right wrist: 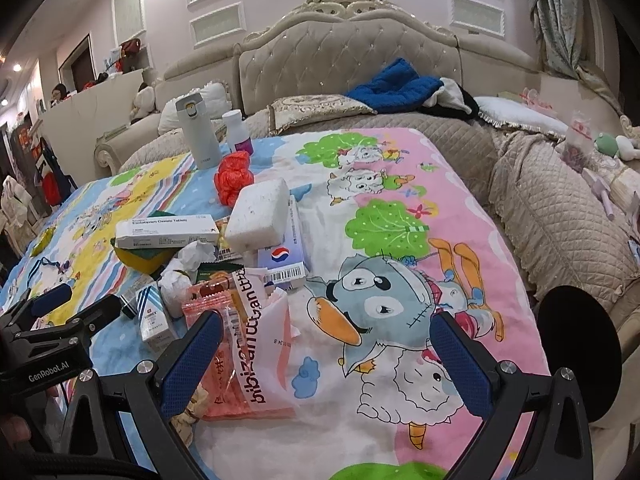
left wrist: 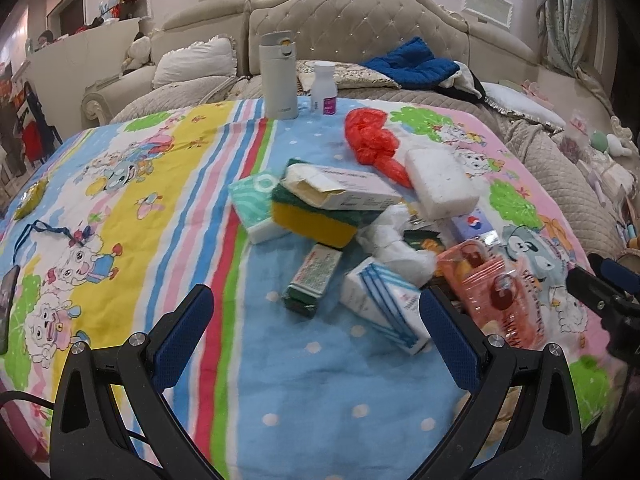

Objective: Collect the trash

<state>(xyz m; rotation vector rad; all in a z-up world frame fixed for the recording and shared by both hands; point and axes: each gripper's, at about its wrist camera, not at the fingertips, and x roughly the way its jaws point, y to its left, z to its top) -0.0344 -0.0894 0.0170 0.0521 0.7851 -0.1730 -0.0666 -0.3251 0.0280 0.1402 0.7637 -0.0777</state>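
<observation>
A heap of trash lies on a cartoon-print blanket [left wrist: 280,392]: a white-and-blue carton [left wrist: 384,310], a green carton [left wrist: 314,276], a yellow-green sponge [left wrist: 312,220], a torn medicine box [left wrist: 340,188], crumpled tissue [left wrist: 396,244], a white foam block [left wrist: 440,184], a red plastic bag [left wrist: 372,140] and a pink snack bag [left wrist: 492,292]. My left gripper [left wrist: 316,316] is open above the cartons. My right gripper [right wrist: 326,344] is open over the pink "bibizan" bag [right wrist: 256,356]. The left gripper [right wrist: 76,304] also shows at the right wrist view's left edge.
A white flask [left wrist: 278,76] and a small pill bottle [left wrist: 324,88] stand at the blanket's far edge. A dark phone [left wrist: 8,304] lies at the left. Behind are pillows, a blue knit cloth [left wrist: 412,64] and a padded headboard [left wrist: 356,20].
</observation>
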